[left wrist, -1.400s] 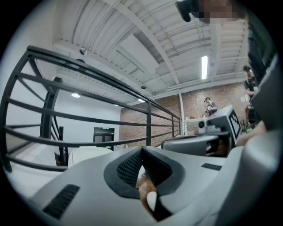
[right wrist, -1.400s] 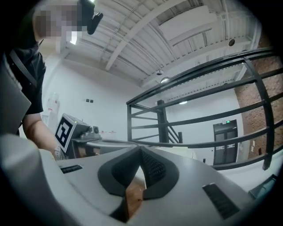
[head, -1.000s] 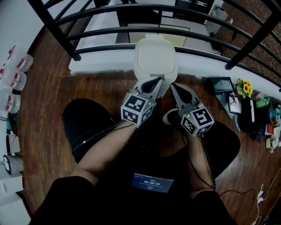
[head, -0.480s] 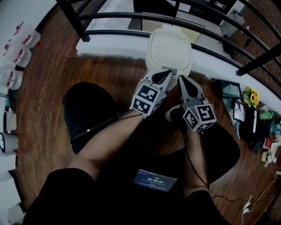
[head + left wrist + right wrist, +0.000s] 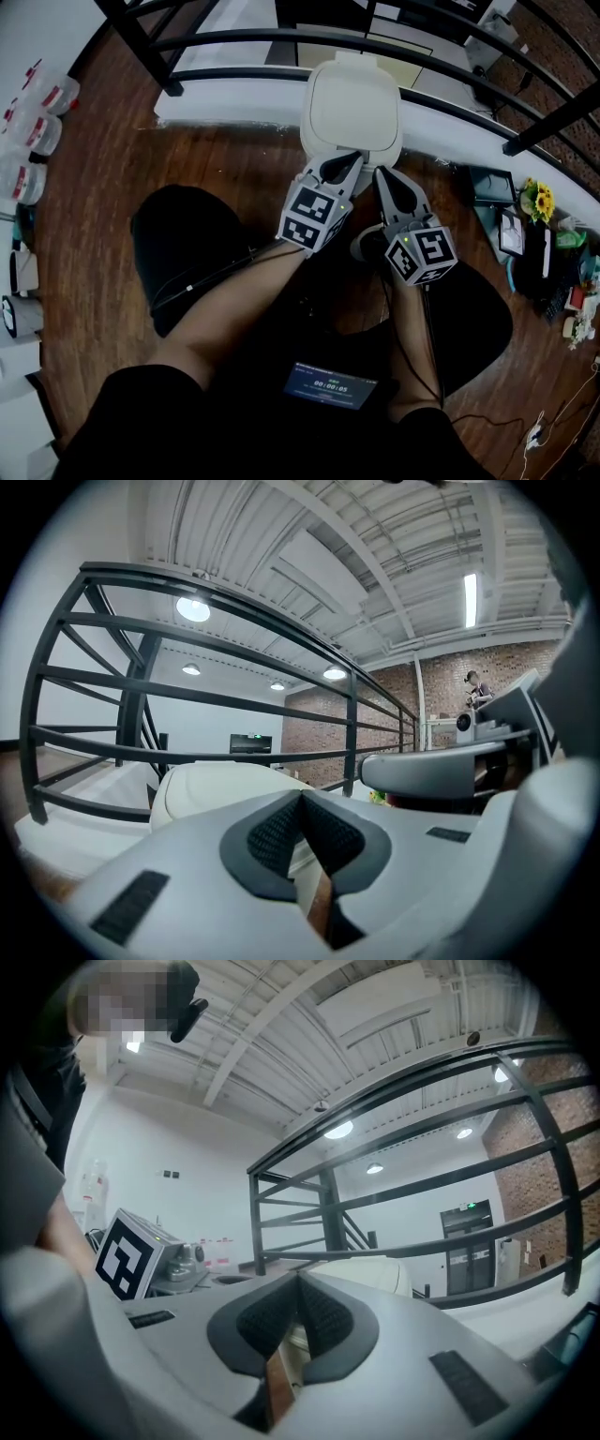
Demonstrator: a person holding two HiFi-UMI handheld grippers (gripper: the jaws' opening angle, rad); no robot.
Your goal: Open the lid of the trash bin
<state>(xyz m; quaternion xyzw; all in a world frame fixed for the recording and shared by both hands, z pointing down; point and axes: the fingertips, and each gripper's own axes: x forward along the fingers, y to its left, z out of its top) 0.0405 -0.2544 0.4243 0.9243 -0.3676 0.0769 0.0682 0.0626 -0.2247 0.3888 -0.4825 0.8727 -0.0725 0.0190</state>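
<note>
A cream trash bin (image 5: 353,111) with its lid down stands on the wood floor against the black railing. In the left gripper view the lid (image 5: 220,785) shows as a pale dome just beyond the jaw tips, and in the right gripper view the lid (image 5: 375,1272) sits behind the jaws. My left gripper (image 5: 339,167) is shut with nothing held, its tips at the bin's near edge. Beside it on the right, my right gripper (image 5: 382,176) is shut too, empty, close to the bin's front.
A black railing (image 5: 281,39) and a white ledge (image 5: 225,105) run behind the bin. Plastic bottles (image 5: 33,131) line the left edge. Small items and flowers (image 5: 530,199) lie at right. A dark stool (image 5: 183,253) and a timer screen (image 5: 328,384) sit near my legs.
Both grippers have moved forward toward the bin's near edge over the last second. The view has shifted slightly. Both stay shut.
</note>
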